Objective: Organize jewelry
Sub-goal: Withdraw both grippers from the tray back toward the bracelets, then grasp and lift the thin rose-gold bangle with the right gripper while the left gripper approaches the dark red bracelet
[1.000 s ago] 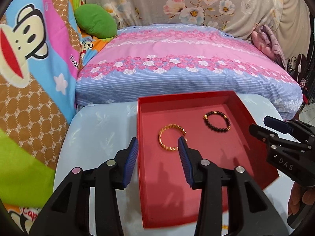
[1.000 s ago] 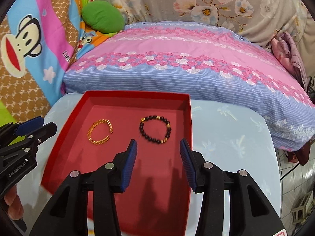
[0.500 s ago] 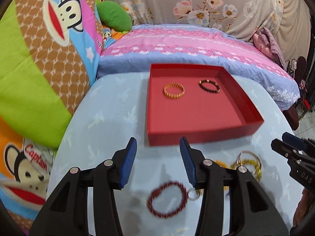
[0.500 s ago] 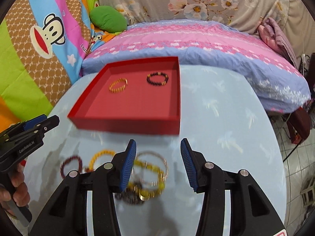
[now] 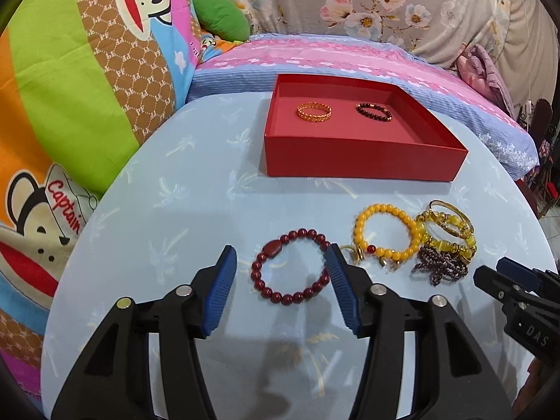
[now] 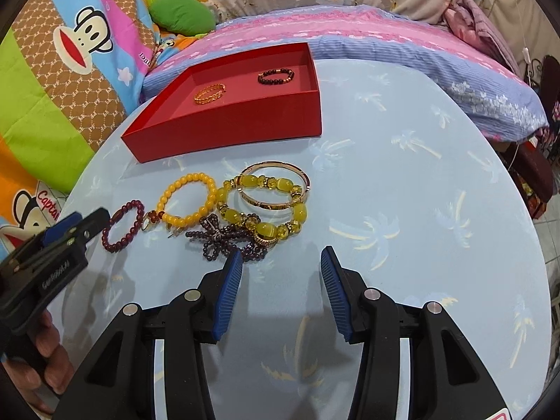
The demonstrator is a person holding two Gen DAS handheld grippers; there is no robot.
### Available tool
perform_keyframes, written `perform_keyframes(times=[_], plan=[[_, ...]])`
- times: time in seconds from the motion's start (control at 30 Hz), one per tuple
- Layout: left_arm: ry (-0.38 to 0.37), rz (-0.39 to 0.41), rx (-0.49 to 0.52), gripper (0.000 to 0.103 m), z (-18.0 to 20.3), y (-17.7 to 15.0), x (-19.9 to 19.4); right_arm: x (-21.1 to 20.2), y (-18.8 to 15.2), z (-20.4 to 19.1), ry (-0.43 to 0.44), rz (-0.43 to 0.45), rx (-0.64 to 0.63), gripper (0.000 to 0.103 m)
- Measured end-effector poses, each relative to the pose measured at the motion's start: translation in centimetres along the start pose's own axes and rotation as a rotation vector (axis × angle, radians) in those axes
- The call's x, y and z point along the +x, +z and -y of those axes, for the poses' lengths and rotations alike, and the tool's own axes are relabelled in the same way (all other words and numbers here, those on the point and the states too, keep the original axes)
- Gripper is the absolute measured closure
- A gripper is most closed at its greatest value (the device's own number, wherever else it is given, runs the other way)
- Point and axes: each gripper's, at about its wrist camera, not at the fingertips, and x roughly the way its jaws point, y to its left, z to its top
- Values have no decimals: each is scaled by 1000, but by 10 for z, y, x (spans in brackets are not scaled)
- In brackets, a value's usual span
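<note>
A red tray (image 5: 364, 164) (image 6: 245, 122) on the light blue round table holds a gold bangle (image 5: 314, 112) (image 6: 210, 93) and a dark bead bracelet (image 5: 373, 112) (image 6: 275, 76). On the table lie a dark red bead bracelet (image 5: 290, 267) (image 6: 122, 221), an orange-yellow bead bracelet (image 5: 386, 232) (image 6: 187, 198), a yellow stone bracelet (image 6: 262, 210), a gold bangle (image 6: 274, 187) and a purple bead piece (image 6: 224, 239). My left gripper (image 5: 281, 264) is open, its fingers either side of the dark red bracelet. My right gripper (image 6: 281, 259) is open and empty, just near of the purple piece.
A pink and blue striped pillow (image 5: 350, 59) lies behind the tray. Cartoon monkey bedding (image 5: 87, 87) rises on the left. A floral cloth (image 5: 385, 3) hangs at the back. The table (image 6: 420, 210) drops off at its right edge to a tiled floor.
Both grippers have pulled back from over the tray and come down toward the loose jewellery at the table's front. The left gripper now straddles the dark red bracelet.
</note>
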Motion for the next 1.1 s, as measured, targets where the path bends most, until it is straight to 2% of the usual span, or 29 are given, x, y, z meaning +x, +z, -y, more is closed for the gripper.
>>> perform_keyframes(times=[0.33, 0.4, 0.47, 0.67, 0.8, 1.1], plan=[[-2, -1, 0, 51, 2, -7, 6, 20, 25, -7, 2, 15, -7, 56], [-2, -4, -3, 50, 1, -7, 8, 25, 30, -10, -4, 19, -17, 48], [-6, -7, -9, 49, -1, -7, 9, 31, 35, -14, -11, 19, -34, 44], [-17, -19, -26, 46, -9, -7, 11, 44, 41, -17, -33, 11, -58, 44], [-30, -29, -31, 39, -13, -7, 13, 49, 43, -16, -30, 3, -52, 45], [-39, -40, -28, 39, -13, -12, 13, 45, 41, -17, -22, 19, -48, 47]])
